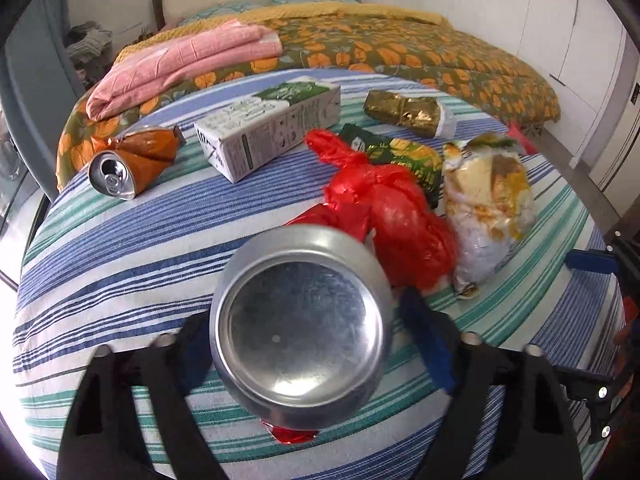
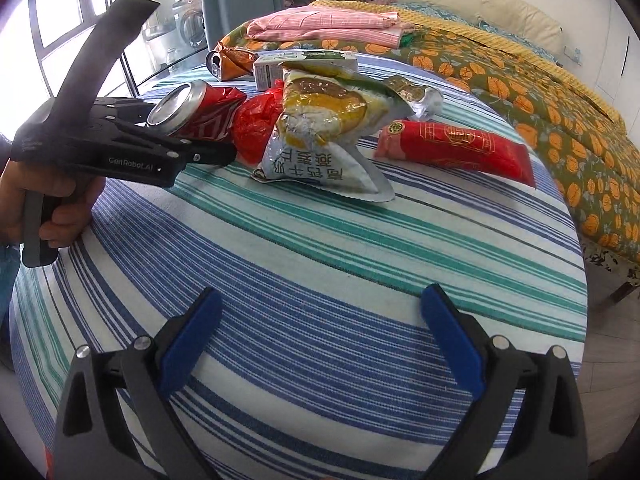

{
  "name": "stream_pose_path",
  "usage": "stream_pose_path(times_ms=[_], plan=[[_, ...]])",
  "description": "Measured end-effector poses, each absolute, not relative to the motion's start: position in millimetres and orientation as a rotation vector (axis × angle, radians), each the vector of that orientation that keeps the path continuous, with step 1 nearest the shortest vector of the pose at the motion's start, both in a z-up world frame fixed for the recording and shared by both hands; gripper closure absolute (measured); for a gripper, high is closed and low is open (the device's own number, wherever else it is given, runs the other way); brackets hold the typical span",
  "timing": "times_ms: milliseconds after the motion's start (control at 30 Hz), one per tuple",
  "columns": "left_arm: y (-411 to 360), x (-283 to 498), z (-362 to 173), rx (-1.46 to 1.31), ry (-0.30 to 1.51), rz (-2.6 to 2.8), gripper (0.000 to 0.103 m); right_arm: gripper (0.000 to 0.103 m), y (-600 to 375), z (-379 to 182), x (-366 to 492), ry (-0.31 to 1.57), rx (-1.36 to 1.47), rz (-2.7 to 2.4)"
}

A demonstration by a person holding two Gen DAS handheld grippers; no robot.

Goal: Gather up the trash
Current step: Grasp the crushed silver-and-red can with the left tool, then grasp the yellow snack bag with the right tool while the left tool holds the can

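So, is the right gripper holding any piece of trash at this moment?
No, the right gripper stands wide open over bare striped cloth with nothing between its blue pads.

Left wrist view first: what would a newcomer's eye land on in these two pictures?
The silver base of a red can fills the left wrist view, sitting between the left gripper fingers. In the right wrist view the same can is seen from the side at the left, while the right gripper hangs open over bare striped cloth. Behind lie a red bag, a snack pouch and a crushed orange can.
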State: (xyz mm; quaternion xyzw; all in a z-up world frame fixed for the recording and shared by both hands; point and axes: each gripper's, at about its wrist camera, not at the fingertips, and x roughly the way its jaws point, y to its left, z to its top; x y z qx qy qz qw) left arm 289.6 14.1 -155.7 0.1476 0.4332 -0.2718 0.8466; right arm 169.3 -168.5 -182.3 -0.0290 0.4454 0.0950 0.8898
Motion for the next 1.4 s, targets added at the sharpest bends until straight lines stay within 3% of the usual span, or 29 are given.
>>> stream_pose_path(times_ms=[33, 100, 533, 700, 1000, 1400], plan=[[15, 288, -154, 0.3, 0.91, -0.565, 0.043, 0.006, -169, -182, 169, 0.925, -0.06, 0.197], [17, 287, -153, 0.281, 0.918, -0.527, 0.045, 0.006, -169, -182, 169, 0.925, -0.06, 0.197], [79, 204, -143, 0.063, 0.983, -0.166, 0.044, 0.006, -169, -182, 169, 0.926, -0.06, 0.197], [82, 192, -151, 0.068, 0.971, -0.148, 0.022, 0.006, -169, -182, 169, 0.926, -0.06, 0.197], [86, 191, -157, 0.083, 0.979, -0.115, 0.006, 0.006, -169, -182, 169, 0.927, -0.06, 0.197], [87, 191, -158, 0.075, 0.969, -0.104, 0.004, 0.006, -168, -182, 169, 0.927, -0.059, 0.197]])
